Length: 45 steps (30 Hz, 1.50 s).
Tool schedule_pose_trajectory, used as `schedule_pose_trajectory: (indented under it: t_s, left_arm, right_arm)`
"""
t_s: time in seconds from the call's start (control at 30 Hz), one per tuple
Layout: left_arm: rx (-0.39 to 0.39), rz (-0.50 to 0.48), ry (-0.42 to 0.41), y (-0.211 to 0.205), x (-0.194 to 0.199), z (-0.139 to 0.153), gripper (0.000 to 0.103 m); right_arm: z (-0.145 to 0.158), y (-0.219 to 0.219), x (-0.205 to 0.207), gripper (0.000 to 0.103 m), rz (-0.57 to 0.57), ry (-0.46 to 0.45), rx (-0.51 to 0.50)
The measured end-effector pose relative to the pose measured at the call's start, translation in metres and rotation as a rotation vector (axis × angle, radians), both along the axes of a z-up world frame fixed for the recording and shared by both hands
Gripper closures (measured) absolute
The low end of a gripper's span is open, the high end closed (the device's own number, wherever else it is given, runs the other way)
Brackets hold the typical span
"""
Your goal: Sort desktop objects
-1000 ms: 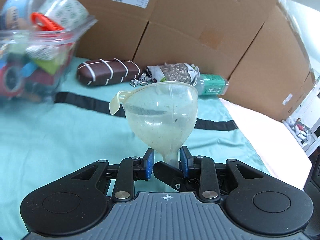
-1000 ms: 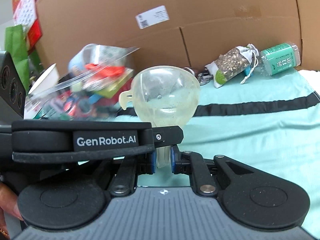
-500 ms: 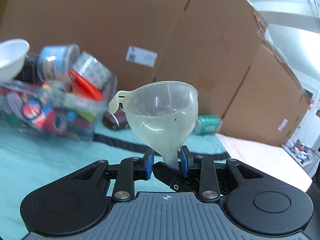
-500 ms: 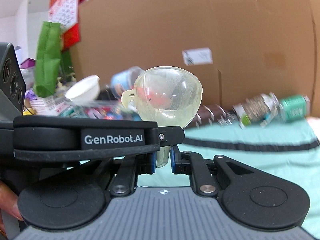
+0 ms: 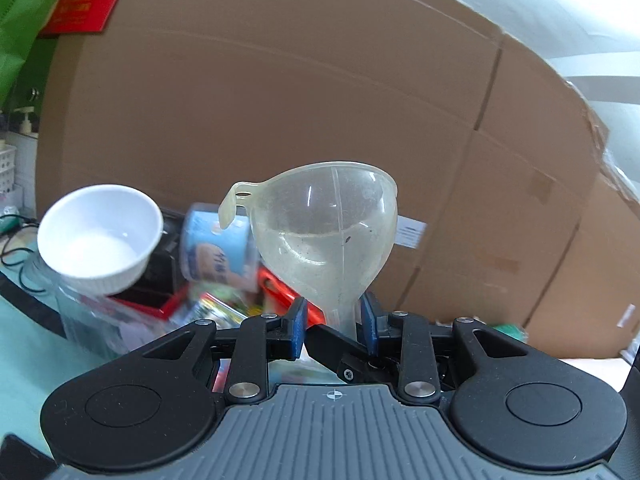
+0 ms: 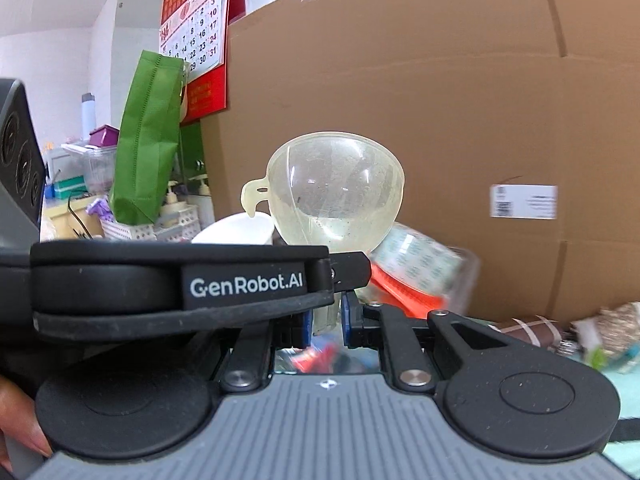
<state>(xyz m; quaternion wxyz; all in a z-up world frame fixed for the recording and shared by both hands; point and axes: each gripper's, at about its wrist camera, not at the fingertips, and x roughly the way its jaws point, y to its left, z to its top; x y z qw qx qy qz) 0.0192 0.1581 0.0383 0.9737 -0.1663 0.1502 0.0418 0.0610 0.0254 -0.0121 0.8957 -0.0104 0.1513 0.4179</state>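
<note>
A clear plastic funnel (image 5: 328, 236) stands mouth up, its spout gripped between both grippers' blue pads. My left gripper (image 5: 333, 330) has one pad against the spout; a finger of the other gripper fills the gap beside it. My right gripper (image 6: 325, 320) is shut on the spout of the same funnel (image 6: 336, 200), with the left gripper's black body crossing in front. Behind the funnel a clear bin (image 5: 104, 320) is full of tape rolls, a red item and a white bowl (image 5: 100, 236).
A big cardboard box (image 5: 320, 92) forms the wall behind. A brown striped case (image 6: 528, 330) and a seed bag (image 6: 616, 328) lie on the teal cloth (image 5: 28, 344) at right. A green bag (image 6: 148, 136) and a calendar (image 6: 196, 24) stand at left.
Both grippers have risen and tilted up with the funnel and swung left. The bin now sits right behind the funnel; the case and bottle have slid to the right edge.
</note>
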Motion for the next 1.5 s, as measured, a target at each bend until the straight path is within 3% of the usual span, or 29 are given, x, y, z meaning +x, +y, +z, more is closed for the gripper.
schedule_pose_trajectory:
  t_s: [0.3, 0.33, 0.37, 0.4, 0.43, 0.47, 0.5, 0.53, 0.63, 0.73, 0.87, 1.5]
  left_arm:
    - [-0.021, 0.054, 0.044, 0.049, 0.043, -0.006, 0.075]
    - [-0.020, 0.057, 0.050, 0.054, 0.046, -0.008, 0.069]
    - [-0.022, 0.062, 0.058, 0.058, 0.049, -0.010, 0.055]
    - [-0.025, 0.076, 0.064, 0.060, 0.050, -0.013, 0.050]
    - [-0.032, 0.093, 0.063, 0.064, 0.050, -0.015, 0.029]
    - [-0.043, 0.112, 0.049, 0.067, 0.047, -0.017, 0.010]
    - [-0.052, 0.118, 0.024, 0.070, 0.043, -0.018, 0.008]
    - [-0.060, 0.109, 0.008, 0.071, 0.038, -0.017, 0.007]
    - [-0.032, 0.082, 0.000, 0.066, 0.031, -0.017, 0.002]
    - [-0.001, 0.080, 0.001, 0.058, 0.026, -0.018, 0.000]
    - [-0.029, 0.058, 0.011, 0.054, 0.018, -0.020, 0.000]
    - [-0.045, 0.052, 0.076, 0.019, -0.038, -0.038, 0.000]
  right_arm:
    - [-0.011, 0.049, 0.044, 0.086, 0.041, 0.044, -0.014]
    - [-0.013, 0.054, 0.048, 0.085, 0.048, 0.051, -0.016]
    - [-0.016, 0.058, 0.053, 0.084, 0.057, 0.062, -0.025]
    - [-0.019, 0.062, 0.055, 0.080, 0.066, 0.069, -0.042]
    - [-0.021, 0.064, 0.056, 0.062, 0.057, 0.066, -0.060]
    - [-0.024, 0.064, 0.056, 0.034, 0.032, 0.049, -0.067]
    - [-0.025, 0.062, 0.053, 0.024, 0.002, 0.018, -0.060]
    - [-0.027, 0.059, 0.051, 0.016, -0.010, -0.007, -0.059]
    - [-0.028, 0.053, 0.048, 0.016, -0.004, -0.008, -0.054]
    - [-0.030, 0.046, 0.044, 0.008, -0.027, -0.007, -0.054]
    - [-0.032, 0.033, 0.040, 0.000, -0.053, -0.004, -0.043]
    - [-0.040, -0.015, -0.002, 0.000, -0.145, 0.024, -0.088]
